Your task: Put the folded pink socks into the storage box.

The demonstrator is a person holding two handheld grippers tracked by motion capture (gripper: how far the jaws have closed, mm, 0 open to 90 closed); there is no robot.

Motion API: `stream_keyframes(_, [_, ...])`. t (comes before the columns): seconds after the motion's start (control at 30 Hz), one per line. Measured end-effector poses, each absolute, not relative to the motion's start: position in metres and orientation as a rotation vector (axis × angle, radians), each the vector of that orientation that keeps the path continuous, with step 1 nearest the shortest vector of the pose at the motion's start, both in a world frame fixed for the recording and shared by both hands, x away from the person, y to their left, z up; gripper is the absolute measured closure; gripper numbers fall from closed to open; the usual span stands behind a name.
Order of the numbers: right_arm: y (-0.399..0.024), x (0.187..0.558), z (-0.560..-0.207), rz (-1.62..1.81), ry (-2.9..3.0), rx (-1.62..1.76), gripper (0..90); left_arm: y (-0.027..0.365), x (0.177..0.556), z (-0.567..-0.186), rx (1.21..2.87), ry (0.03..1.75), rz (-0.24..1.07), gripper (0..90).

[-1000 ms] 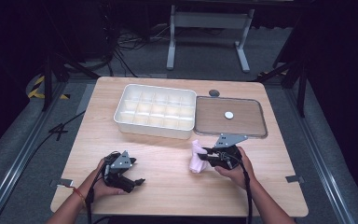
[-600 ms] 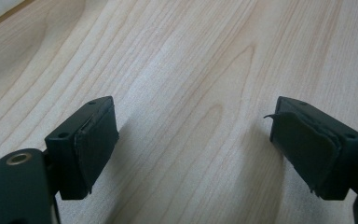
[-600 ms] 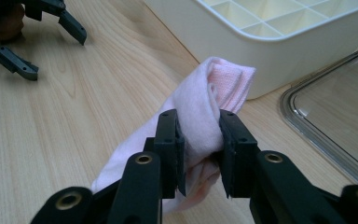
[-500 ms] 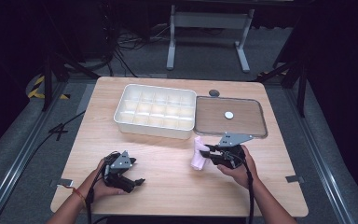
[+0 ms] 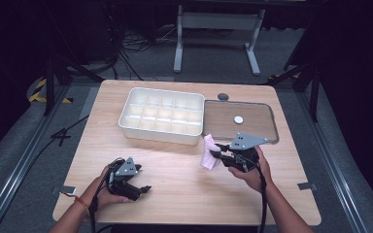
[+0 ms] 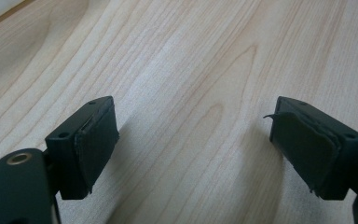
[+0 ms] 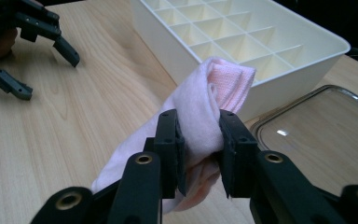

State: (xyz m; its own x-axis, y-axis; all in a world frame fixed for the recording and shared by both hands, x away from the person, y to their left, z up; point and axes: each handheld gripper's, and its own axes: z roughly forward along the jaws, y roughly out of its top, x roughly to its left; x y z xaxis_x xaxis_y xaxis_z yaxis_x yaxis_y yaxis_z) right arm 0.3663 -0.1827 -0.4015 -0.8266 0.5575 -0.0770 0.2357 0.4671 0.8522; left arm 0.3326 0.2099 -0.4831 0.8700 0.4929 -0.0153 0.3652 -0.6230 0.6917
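Note:
A rolled pink cloth (image 7: 200,109) is pinched between the two black jaws of my right gripper (image 7: 199,140), which is shut on it and holds it off the table. In the high view the pink cloth (image 5: 208,151) hangs just in front of the white divided box (image 5: 161,116), with the right gripper (image 5: 218,156) pointing left. My left gripper (image 5: 143,190) rests near the table's front left edge. Its jaws (image 6: 193,140) stand wide open over bare wood with nothing between them.
The white box's many compartments (image 7: 228,35) look empty. A clear lid (image 5: 240,121) with a white round spot lies flat to the right of the box. A small dark disc (image 5: 223,96) sits behind it. Bare wooden tabletop (image 5: 175,165) lies between the two hands.
The right gripper has risen a little with the pink cloth, lifting it off the table. The left hand has stayed put.

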Motion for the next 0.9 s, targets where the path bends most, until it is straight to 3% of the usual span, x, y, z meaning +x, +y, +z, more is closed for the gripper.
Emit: stream_keyframes(0.9, [-0.17, 0.394, -0.365, 1.258, 2.269, 0.642, 71.4, 0.209, 0.331, -0.483, 2.303, 0.631, 0.232, 15.2])
